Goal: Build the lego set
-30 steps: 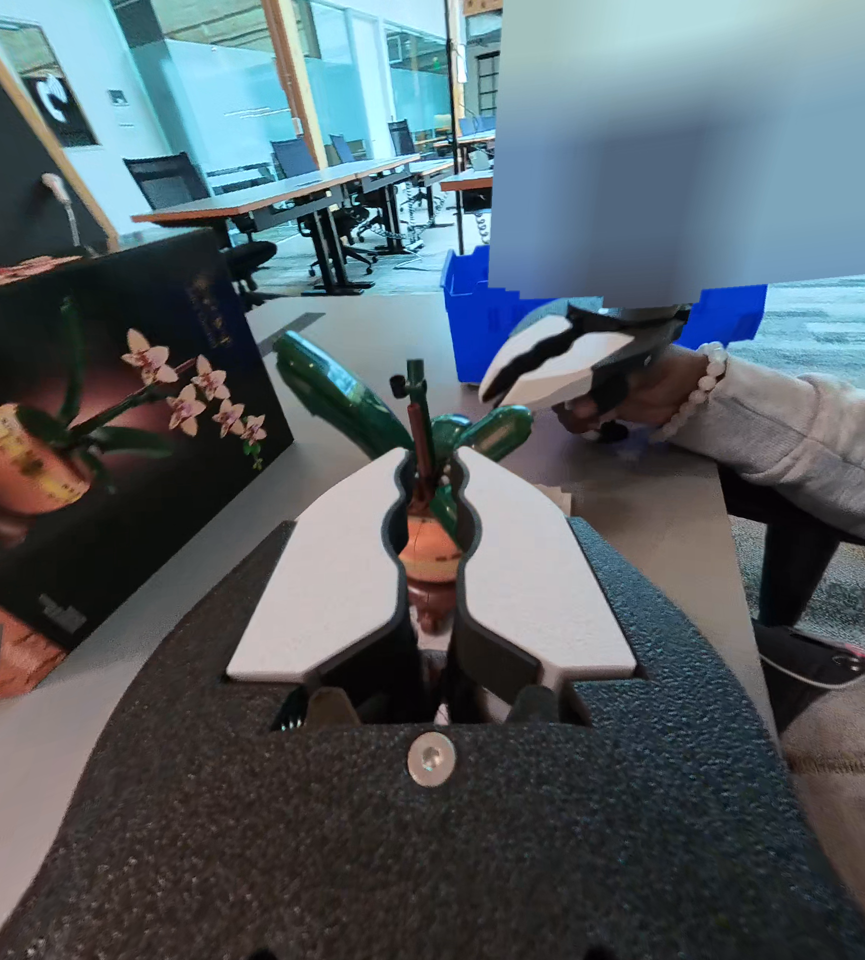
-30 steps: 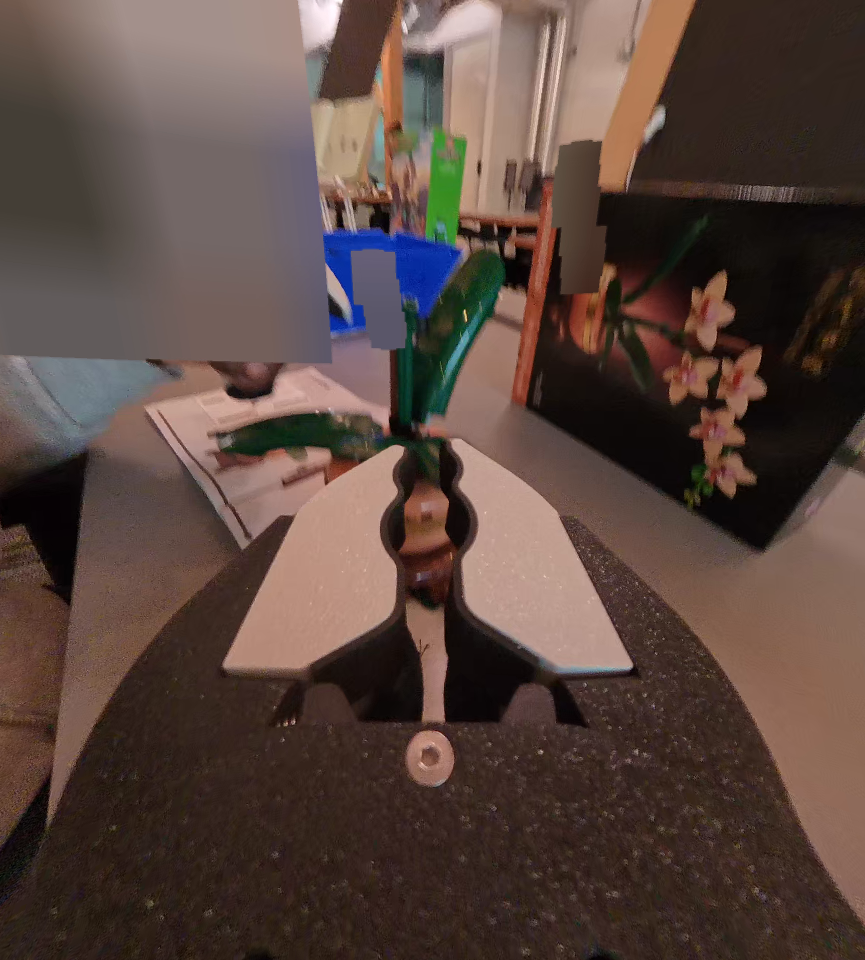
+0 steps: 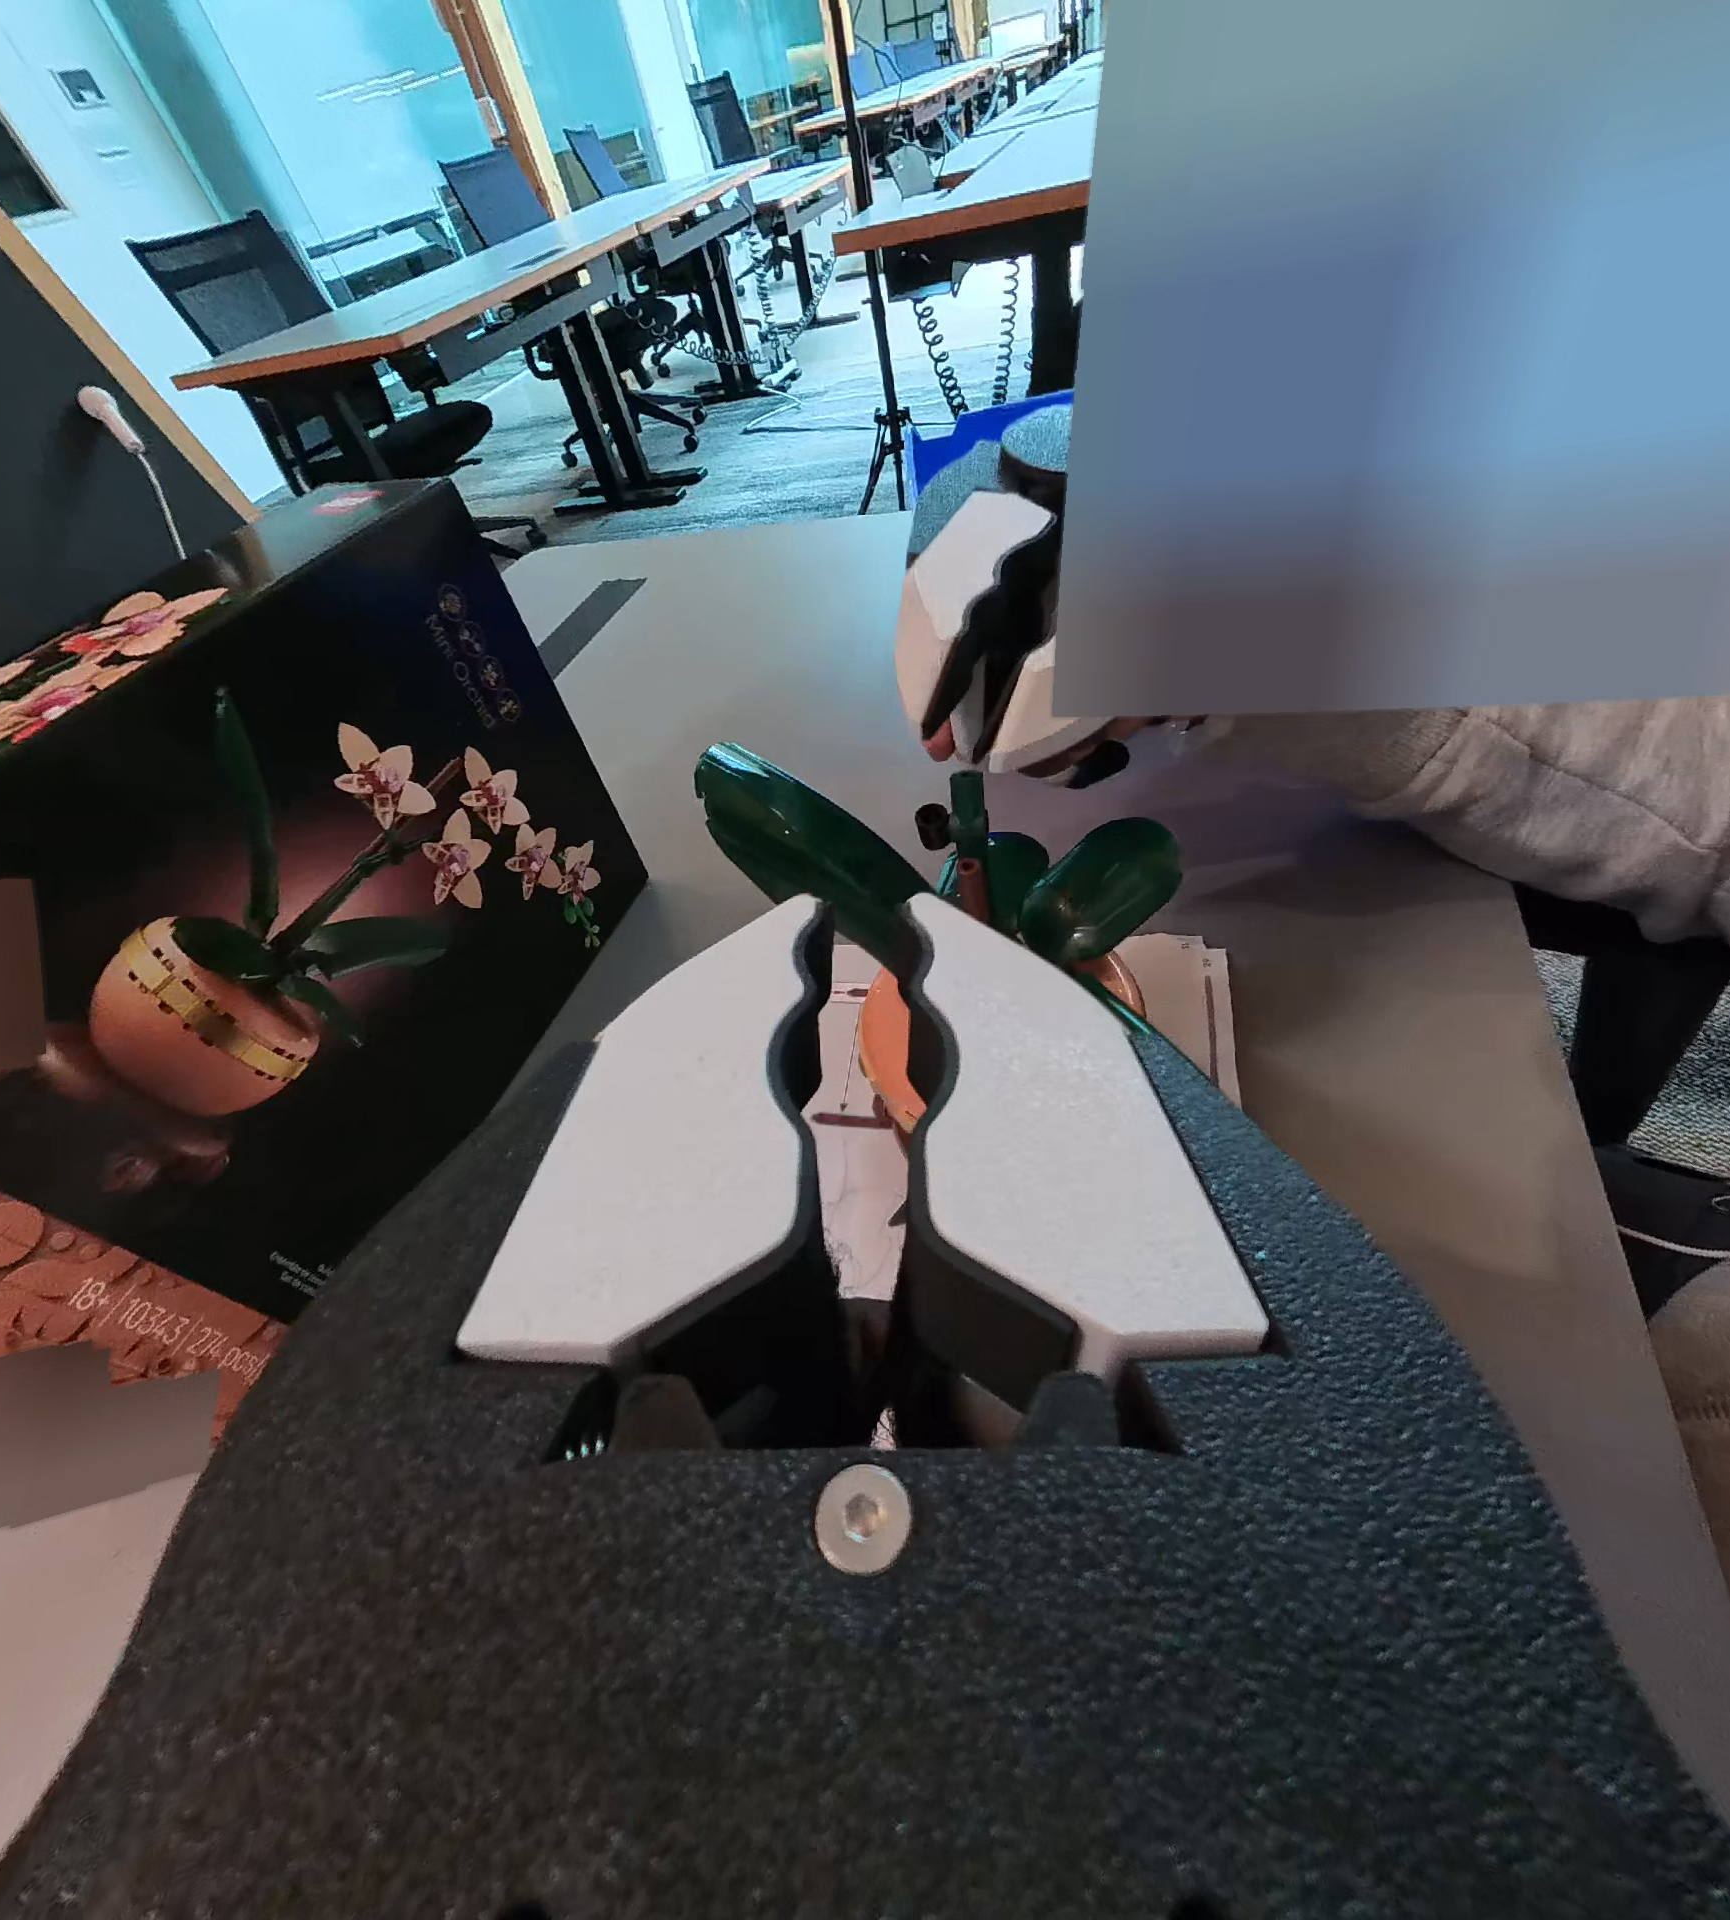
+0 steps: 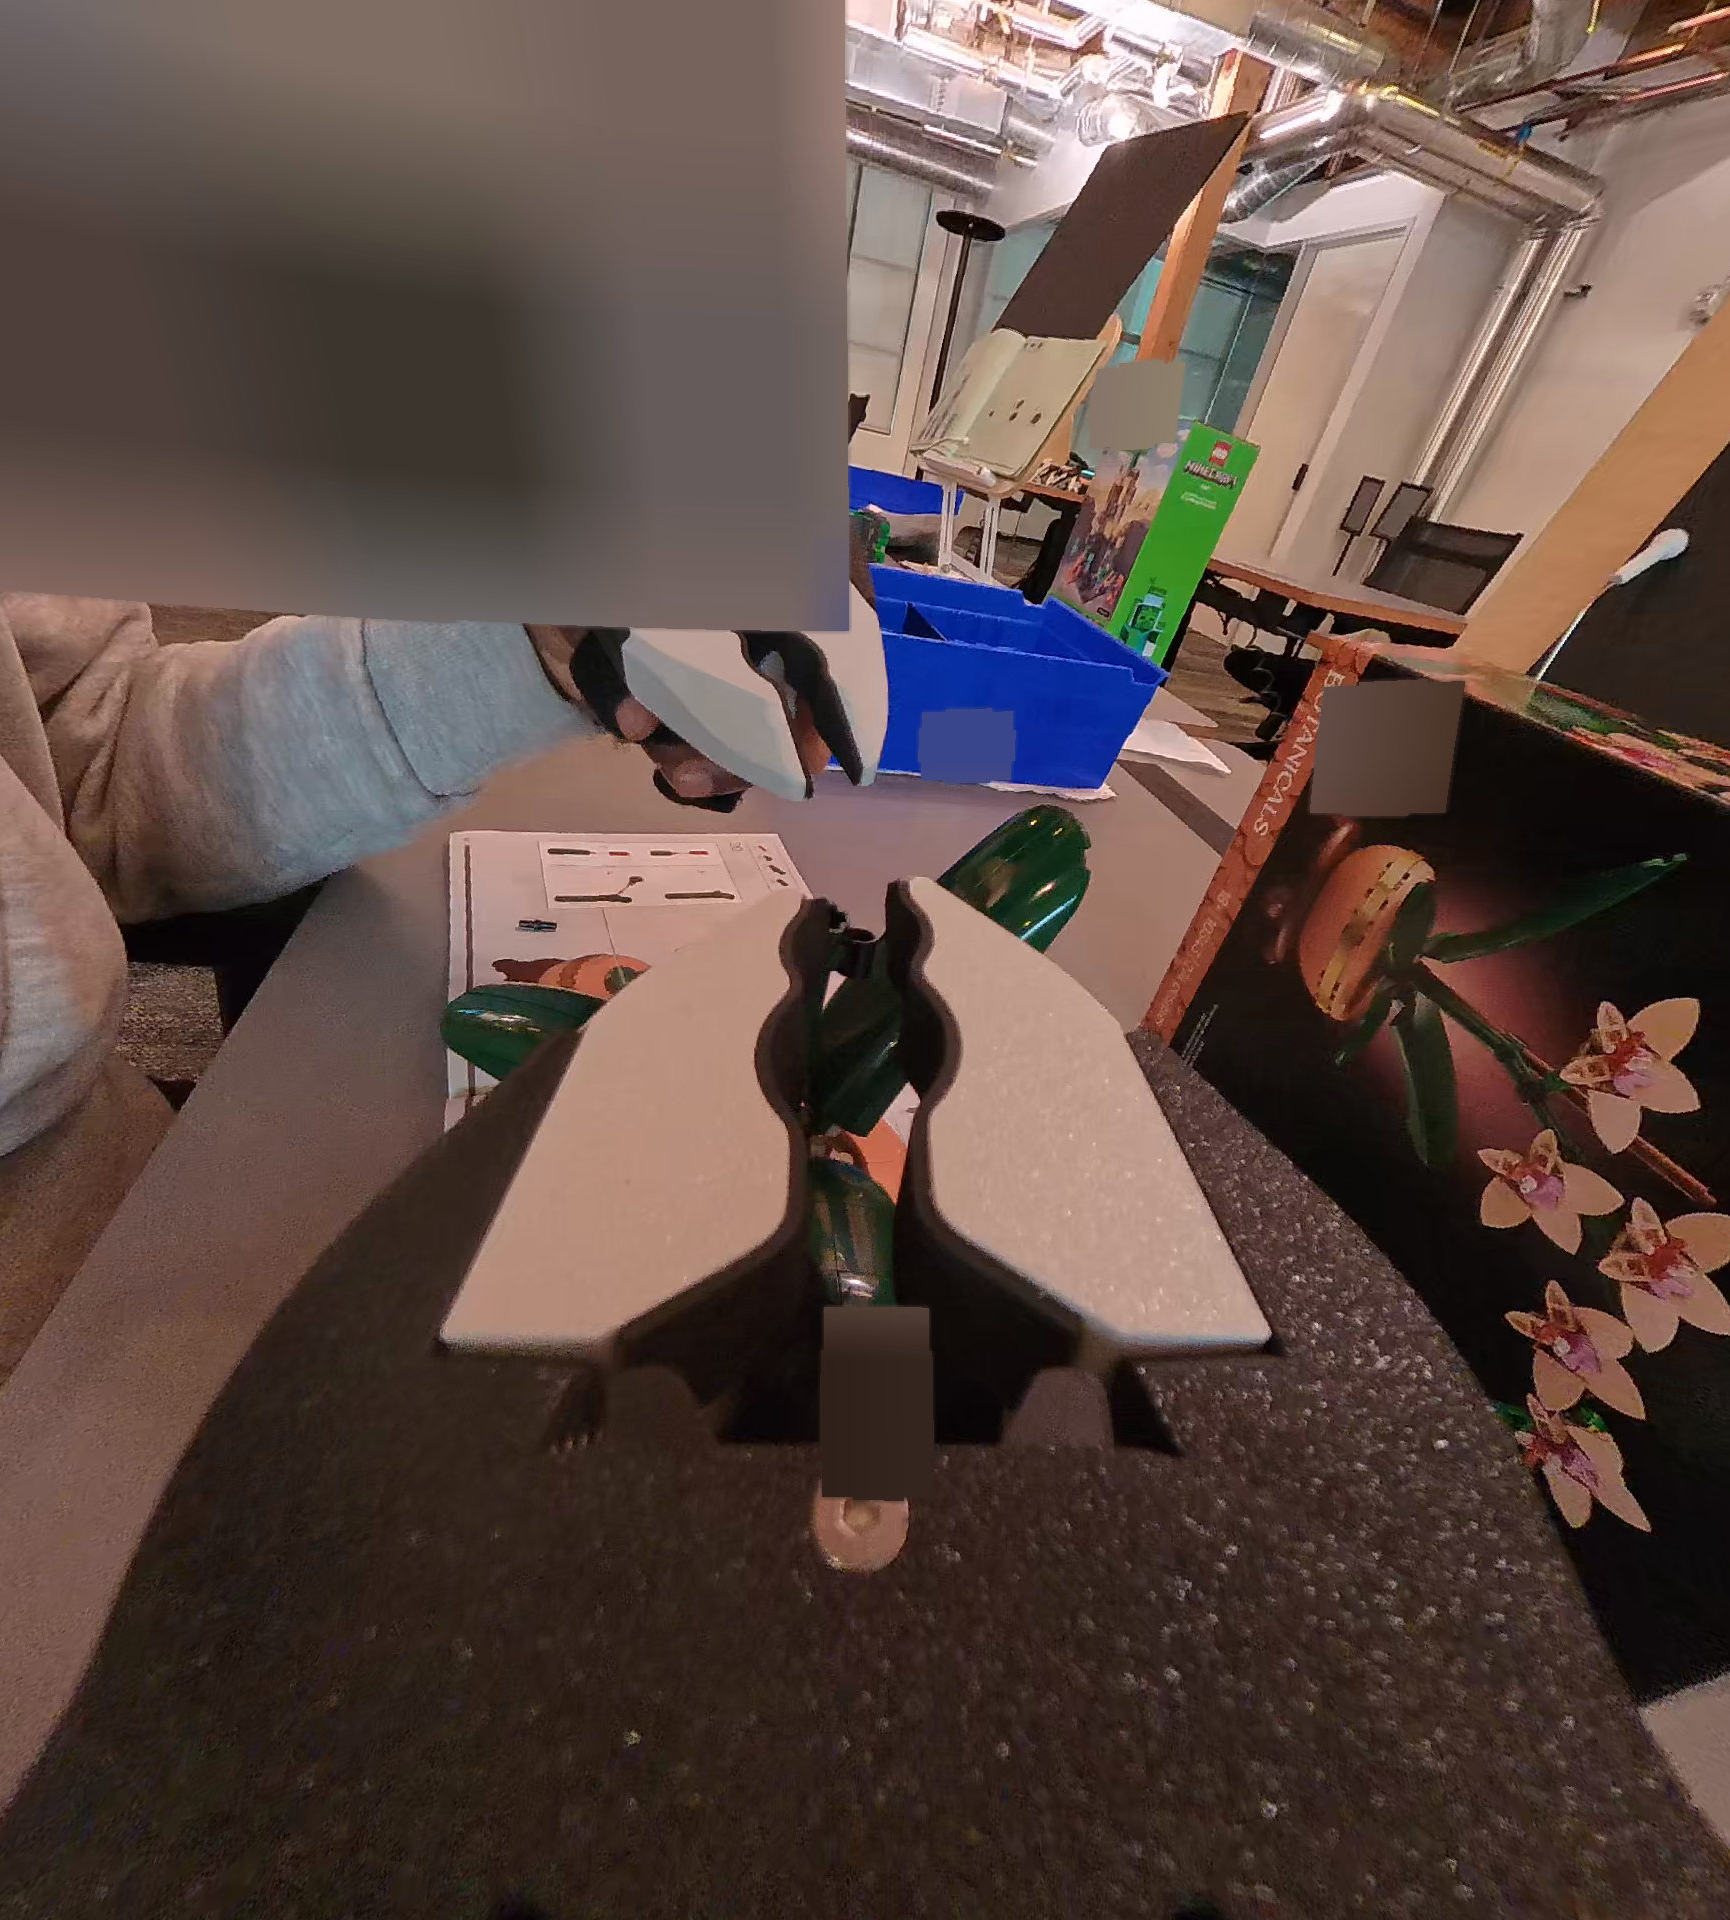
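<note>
A partly built Lego orchid stands on the grey table: a peach pot (image 3: 882, 1039), dark green leaves (image 3: 799, 831) and a thin stem (image 3: 967, 821). My left gripper (image 3: 866, 904) hovers in front of and above it. Its jaws are a narrow gap apart with nothing between them. It also shows in the right wrist view (image 4: 833, 781). My right gripper (image 4: 856, 897) points down just above the stem top (image 3: 952, 743), jaws slightly apart over the leaves (image 4: 1027, 883). A small pinkish spot shows at its tip; I cannot tell what it is.
The plant stands on an instruction sheet (image 4: 622, 883) with a small black pin (image 4: 535, 923) lying on it. The dark set box (image 3: 321, 831) stands close on the left, seen on the right in the right wrist view (image 4: 1463, 1039). A blue bin (image 4: 996, 665) sits behind. A person's sleeves reach in. My right fingertips sit around 5 cm from my left ones. The peach pot (image 3: 882, 1039) sits 9 cm or so from the ends of my right fingers.
The right gripper has swung from beside the leaves to above the stem, pointing down. The left gripper has risen, so the pot no longer sits centred between its fingers.
</note>
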Demonstrator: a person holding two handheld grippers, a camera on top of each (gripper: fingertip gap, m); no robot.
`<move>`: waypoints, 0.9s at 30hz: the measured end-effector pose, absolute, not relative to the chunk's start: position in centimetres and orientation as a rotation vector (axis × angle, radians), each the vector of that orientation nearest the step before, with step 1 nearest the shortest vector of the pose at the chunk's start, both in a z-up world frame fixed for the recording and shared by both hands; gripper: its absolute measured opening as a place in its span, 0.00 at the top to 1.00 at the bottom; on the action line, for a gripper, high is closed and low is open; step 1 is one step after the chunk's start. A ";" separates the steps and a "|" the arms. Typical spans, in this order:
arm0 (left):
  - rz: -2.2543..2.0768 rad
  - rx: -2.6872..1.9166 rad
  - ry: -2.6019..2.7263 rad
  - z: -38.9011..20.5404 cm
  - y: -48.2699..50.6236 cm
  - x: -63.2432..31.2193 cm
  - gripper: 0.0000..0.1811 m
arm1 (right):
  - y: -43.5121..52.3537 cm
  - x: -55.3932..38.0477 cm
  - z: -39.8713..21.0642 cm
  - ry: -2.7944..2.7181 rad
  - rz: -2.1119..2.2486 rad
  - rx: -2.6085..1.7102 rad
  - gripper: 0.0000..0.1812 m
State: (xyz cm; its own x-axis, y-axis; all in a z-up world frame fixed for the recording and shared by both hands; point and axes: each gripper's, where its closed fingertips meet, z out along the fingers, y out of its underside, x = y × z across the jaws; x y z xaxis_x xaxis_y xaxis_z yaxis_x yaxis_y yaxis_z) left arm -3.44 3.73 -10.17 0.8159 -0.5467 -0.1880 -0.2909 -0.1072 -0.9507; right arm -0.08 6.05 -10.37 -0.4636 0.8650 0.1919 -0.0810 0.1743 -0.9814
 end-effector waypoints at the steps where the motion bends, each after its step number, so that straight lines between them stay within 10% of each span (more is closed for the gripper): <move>1: -0.248 -1.704 0.660 -10.2 3.8 -3.3 0.94 | 6.0 -0.1 -10.4 -1.613 1.417 -0.765 0.93; 27: -0.324 -1.743 0.707 -13.7 5.7 0.3 0.96 | 5.5 -0.2 -13.0 -1.735 1.430 -0.819 0.96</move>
State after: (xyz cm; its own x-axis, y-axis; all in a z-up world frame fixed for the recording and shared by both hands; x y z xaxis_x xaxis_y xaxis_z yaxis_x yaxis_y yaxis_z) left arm 0.29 5.68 -13.74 0.7789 -0.6107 -0.1429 -0.2899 -0.1484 -0.9455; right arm -0.22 5.50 -12.97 -0.5295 0.8369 0.1390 0.0234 0.1782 -0.9837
